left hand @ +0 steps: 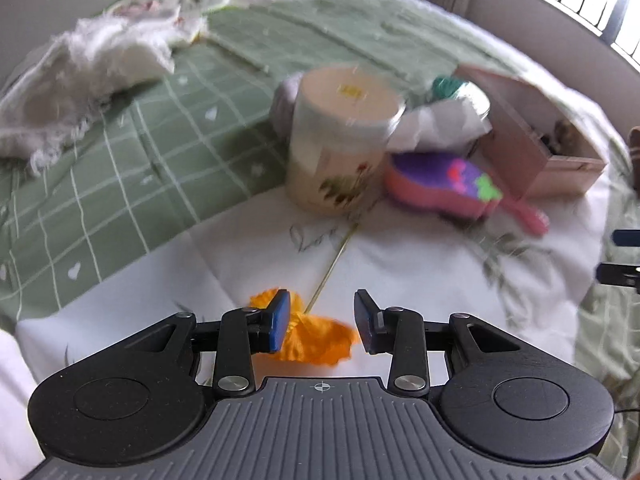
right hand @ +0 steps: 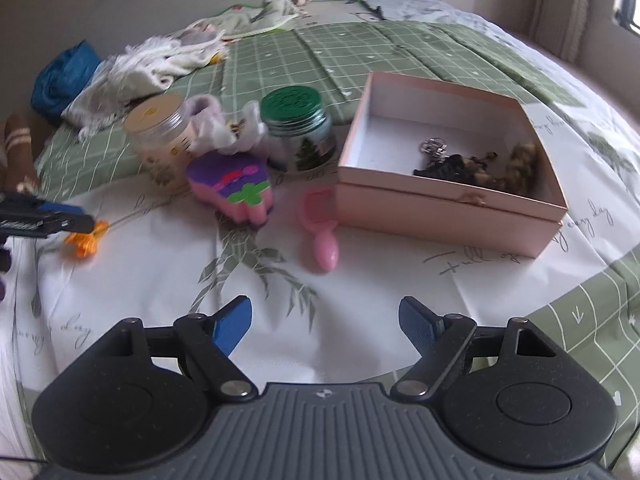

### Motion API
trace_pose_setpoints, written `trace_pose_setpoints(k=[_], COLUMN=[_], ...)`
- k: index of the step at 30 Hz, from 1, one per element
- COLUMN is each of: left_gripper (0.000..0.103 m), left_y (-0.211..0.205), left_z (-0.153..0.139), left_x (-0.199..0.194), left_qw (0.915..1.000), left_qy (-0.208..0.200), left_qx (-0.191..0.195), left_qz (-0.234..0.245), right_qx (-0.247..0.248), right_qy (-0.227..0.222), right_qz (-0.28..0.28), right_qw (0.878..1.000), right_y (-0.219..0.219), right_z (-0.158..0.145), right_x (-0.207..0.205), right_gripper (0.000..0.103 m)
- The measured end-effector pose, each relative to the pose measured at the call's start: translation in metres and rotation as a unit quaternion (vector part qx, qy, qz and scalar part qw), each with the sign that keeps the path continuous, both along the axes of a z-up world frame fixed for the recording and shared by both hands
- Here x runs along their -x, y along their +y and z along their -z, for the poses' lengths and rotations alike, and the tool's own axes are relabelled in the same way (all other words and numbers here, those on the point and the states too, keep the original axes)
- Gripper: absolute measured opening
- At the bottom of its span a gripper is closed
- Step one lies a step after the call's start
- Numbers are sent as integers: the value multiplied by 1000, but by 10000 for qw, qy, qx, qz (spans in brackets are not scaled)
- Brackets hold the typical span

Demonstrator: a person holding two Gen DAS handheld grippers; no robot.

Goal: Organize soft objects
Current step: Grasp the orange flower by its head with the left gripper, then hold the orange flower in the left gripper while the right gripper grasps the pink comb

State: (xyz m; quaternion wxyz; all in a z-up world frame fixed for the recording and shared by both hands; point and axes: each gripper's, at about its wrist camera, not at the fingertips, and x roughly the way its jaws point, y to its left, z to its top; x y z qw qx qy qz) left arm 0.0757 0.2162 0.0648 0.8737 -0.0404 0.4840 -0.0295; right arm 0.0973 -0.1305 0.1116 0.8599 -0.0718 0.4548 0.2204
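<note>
An orange fabric flower (left hand: 316,340) on a thin stem lies on the white cloth between the open fingers of my left gripper (left hand: 322,320); it also shows in the right wrist view (right hand: 86,240), just beyond the left gripper (right hand: 60,220). My right gripper (right hand: 326,326) is open and empty above the white cloth. A purple and pink soft toy (right hand: 232,188) (left hand: 444,184) lies beside a pink comb (right hand: 320,232). An open pink box (right hand: 448,176) holds dark hair ties and a keyring.
A cream jar (left hand: 340,140) and a green-lidded jar (right hand: 298,128) stand behind the toy, with white and lilac socks (right hand: 216,124) between them. Fluffy white cloth (left hand: 92,72) lies on the green checked blanket (left hand: 120,168). A blue bag (right hand: 64,76) is far left.
</note>
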Motion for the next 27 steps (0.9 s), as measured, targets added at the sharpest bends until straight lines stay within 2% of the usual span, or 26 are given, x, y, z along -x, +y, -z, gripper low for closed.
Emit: trace_pose_setpoints(k=[5, 13, 17, 21, 24, 27], left_gripper=[39, 41, 43, 38, 28, 26], left_y=[-4, -10, -5, -2, -6, -13], left_z=[14, 23, 26, 26, 25, 24], left_x=[2, -7, -11, -10, -10, -9], left_qw=[9994, 9962, 9969, 9974, 9969, 9961], left_qy=[138, 163, 194, 239, 270, 289], left_qx=[-294, -814, -735, -656, -697, -764], left_qz=[134, 263, 208, 192, 250, 334], right_qx=[251, 309, 401, 410, 425, 438], right_qy=[-116, 84, 35, 37, 70, 82], right_qz=[-254, -424, -519, -542, -538, -542], right_qw=[9993, 9986, 9978, 9977, 9976, 9975], right_y=[10, 18, 20, 21, 20, 21], right_z=[5, 20, 23, 24, 26, 27], right_x=[12, 21, 25, 27, 26, 27], right_gripper=[81, 81, 81, 81, 81, 81])
